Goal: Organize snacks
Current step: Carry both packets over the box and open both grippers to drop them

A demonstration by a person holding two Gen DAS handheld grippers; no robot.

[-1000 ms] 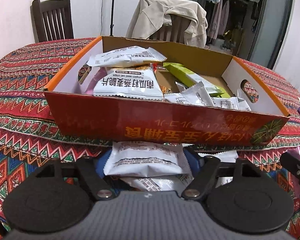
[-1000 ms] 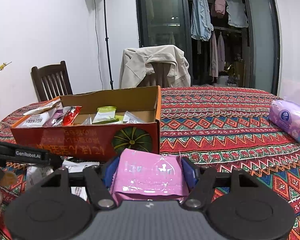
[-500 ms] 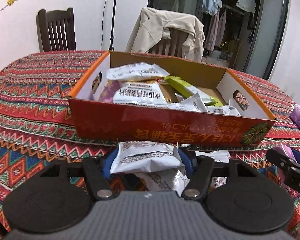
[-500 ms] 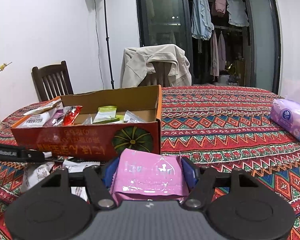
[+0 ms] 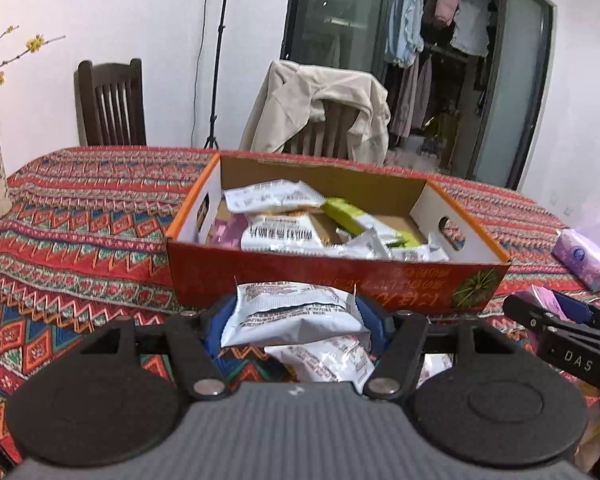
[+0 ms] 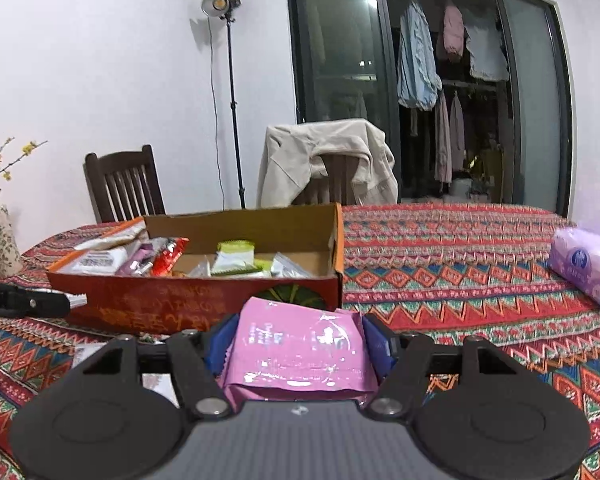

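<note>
Snack packets fill a red cardboard box [image 5: 340,280] on a patterned tablecloth [image 5: 80,216]. The left gripper [image 5: 296,312], jaws just narrowed, clamps a white snack pouch [image 5: 292,308] lifted in front of the box's near wall; more white pouches [image 5: 324,360] lie beneath on the cloth. The right gripper [image 6: 300,344] pinches a pink packet [image 6: 300,348] before the box. Both pouches lie flat, long axis crosswise between the jaws. Judged step: carrying to the box. Next, each must clear the near wall, then be released inside.

"DAS" on right gripper [image 5: 572,344]
</note>
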